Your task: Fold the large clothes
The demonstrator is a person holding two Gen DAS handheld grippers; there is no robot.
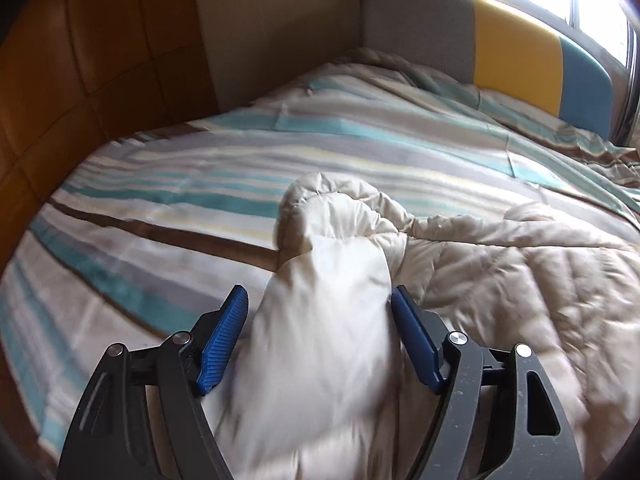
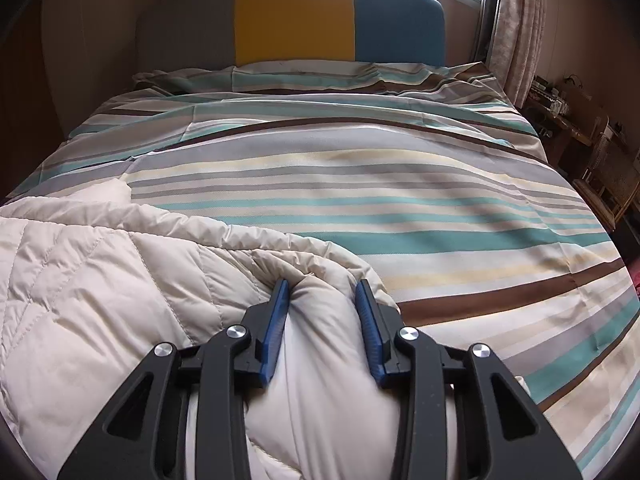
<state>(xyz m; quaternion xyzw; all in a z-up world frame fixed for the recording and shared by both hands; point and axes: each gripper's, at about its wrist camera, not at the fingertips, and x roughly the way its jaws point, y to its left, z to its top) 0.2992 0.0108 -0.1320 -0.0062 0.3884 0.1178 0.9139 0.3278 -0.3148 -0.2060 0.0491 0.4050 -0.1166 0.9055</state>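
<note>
Both tongs grip bunched folds of the cream quilted coat (image 2: 100, 280) — left gripper (image 1: 320, 304) with the bulk off to its right, right gripper (image 2: 322, 292) with it to its left — its length running between them, open striped bedspread (image 2: 400, 184) ahead toward the headboard (image 2: 296, 20).

Cream quilted coat (image 2: 100, 280) on a teal, grey, brown and cream striped bedspread (image 2: 360, 184); grey, yellow and blue headboard (image 2: 294, 16).
</note>
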